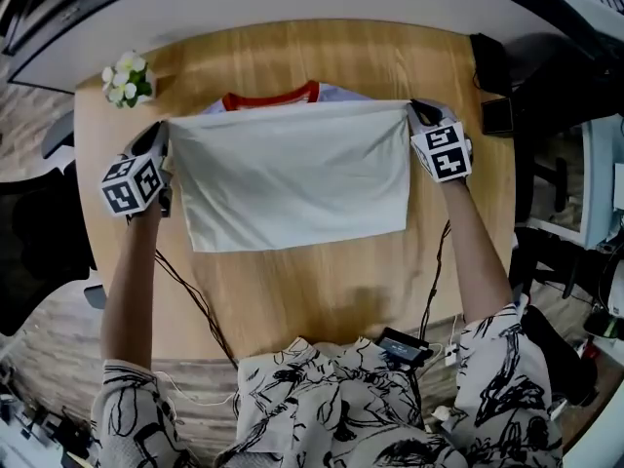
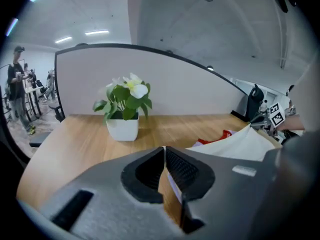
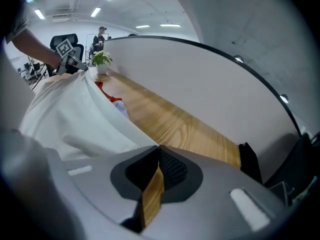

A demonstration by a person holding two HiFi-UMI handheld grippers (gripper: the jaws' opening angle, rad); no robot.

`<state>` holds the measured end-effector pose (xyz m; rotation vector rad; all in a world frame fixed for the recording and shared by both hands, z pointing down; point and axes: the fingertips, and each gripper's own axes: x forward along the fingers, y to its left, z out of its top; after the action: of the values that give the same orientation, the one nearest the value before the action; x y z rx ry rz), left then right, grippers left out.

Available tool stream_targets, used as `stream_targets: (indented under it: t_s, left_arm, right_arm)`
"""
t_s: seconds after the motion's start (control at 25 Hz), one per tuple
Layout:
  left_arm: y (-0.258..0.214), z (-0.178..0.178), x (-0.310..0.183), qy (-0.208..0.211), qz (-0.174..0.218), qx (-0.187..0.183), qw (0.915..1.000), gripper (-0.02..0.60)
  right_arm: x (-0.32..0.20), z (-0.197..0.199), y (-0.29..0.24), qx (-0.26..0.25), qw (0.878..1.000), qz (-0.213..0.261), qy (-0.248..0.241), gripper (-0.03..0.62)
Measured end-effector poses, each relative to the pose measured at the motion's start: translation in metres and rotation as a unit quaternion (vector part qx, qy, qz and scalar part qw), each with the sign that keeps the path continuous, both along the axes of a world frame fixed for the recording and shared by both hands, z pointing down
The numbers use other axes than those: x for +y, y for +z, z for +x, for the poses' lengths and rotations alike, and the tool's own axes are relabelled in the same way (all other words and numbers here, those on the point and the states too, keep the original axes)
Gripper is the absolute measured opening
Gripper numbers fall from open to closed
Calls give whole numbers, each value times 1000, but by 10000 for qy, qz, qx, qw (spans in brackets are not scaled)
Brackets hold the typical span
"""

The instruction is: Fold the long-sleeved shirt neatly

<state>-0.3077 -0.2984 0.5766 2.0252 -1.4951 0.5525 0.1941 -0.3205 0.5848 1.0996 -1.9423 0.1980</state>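
Two corners are what this step hangs on. Across the wooden tabletop (image 1: 322,291) the long-sleeved shirt (image 1: 292,178) lies flat in the middle, its lower half doubled up over its body so that the carried edge runs just short of the red collar (image 1: 273,97). The left tongs (image 1: 161,156) are pressed together on the left corner of that edge and the right tongs (image 1: 417,120) on the right corner. Both gripper views show pale cloth running into the closed tips. I judge that the fold is being laid and is not yet released. To do it well I want both corners to come down level with each other. The edge should be taut between them so no slack wrinkles the top layer, and parallel to the shoulder line just below the collar. I would let go only once the cloth rests on the layer beneath, both sides together. The small potted plant (image 1: 127,78) stands near the left tongs, so I keep that side's move short.
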Motion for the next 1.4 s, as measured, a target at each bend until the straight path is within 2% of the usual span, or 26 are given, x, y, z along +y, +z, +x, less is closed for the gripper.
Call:
stream_targets:
  t_s: [0.2, 0.44, 0.52, 0.64, 0.72, 0.8, 0.88, 1.04, 1.2, 1.32, 1.36, 1.4]
  left_arm:
    - [24, -2, -4, 144, -259, -43, 9996, 21]
    - [30, -5, -10, -5, -402, 94, 9991, 21]
    - [34, -3, -11, -54, -483, 302, 9984, 27]
    - [24, -4, -11, -100, -336, 842, 9958, 113]
    - [12, -8, -5, 194, -158, 786, 9966, 132]
    - [-1, -5, 3, 728, 37, 495, 9961, 137]
    - [-16, 5, 12, 1288, 238, 313, 9909, 137]
    - [-37, 34, 25, 2196, 547, -67, 9740, 132]
    - [-40, 61, 31, 2925, 591, -391, 9536, 134]
    - [-37, 71, 34, 3202, 568, -595, 9438, 137]
    - [-37, 72, 34, 3222, 588, -625, 9428, 137]
    - [-38, 74, 35, 3230, 611, -649, 9422, 137]
  right_arm:
    - [-8, -1, 22, 36, 9999, -158, -40, 17]
    - [-17, 0, 29, -14, 9998, -172, 108, 17]
    - [-17, 0, 33, -78, 9994, -289, 156, 30]
    - [-17, 6, 29, -489, 9970, -548, 241, 89]
    - [-20, 11, 21, -944, 9926, -716, 283, 135]
    - [-22, 18, 12, -1381, 9856, -918, 328, 182]
    - [-22, 21, 6, -1841, 9746, -1224, 369, 209]
    - [-22, 18, -2, -2809, 9436, -1670, 526, 208]
    - [-19, 9, -11, -3531, 9143, -1924, 486, 206]
    - [-24, 15, -12, -4217, 8764, -2161, 863, 182]
    - [-29, 20, -12, -4389, 8668, -2113, 1064, 181]
    - [-33, 25, -15, -4496, 8632, -1967, 1188, 181]
